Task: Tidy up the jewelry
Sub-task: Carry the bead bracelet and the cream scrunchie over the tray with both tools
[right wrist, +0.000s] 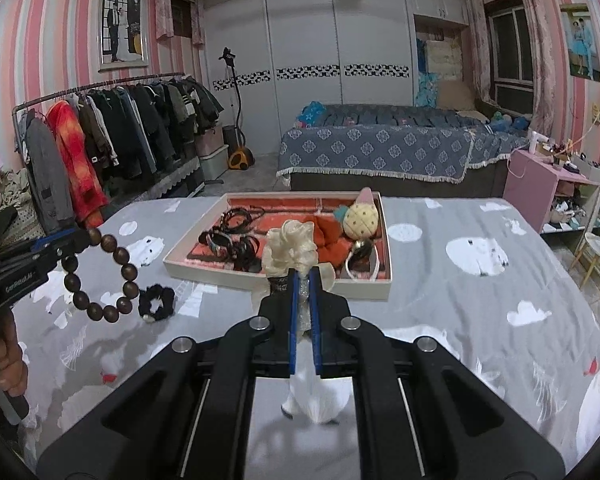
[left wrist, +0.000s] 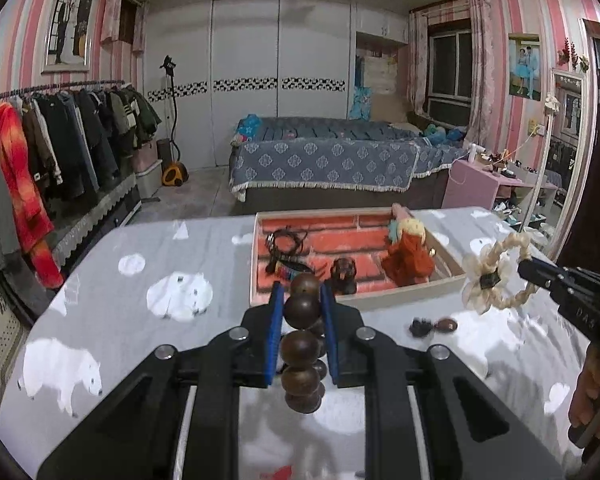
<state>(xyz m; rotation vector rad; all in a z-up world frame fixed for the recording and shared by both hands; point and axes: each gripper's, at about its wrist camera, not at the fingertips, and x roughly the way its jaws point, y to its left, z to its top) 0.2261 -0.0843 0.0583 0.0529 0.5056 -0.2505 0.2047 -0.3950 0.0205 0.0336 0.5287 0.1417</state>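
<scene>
Bear-print table (right wrist: 480,300): tray (right wrist: 276,282), black scrunchie (right wrist: 157,303), possibly brown bead (left wrist: 446,324).

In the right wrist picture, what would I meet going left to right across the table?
Left claw → wooden bead bracelet → black scrunchie → tray → cream flower hair tie held in the right claw → pineapple plush.

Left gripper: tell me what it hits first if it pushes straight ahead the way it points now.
Probably the near wall of the tray. The left gripper, shut on the wooden bead bracelet, points at that edge, with a dark bracelet just behind it inside. If it is higher than the rim, it may pass over; depth is unclear.
</scene>
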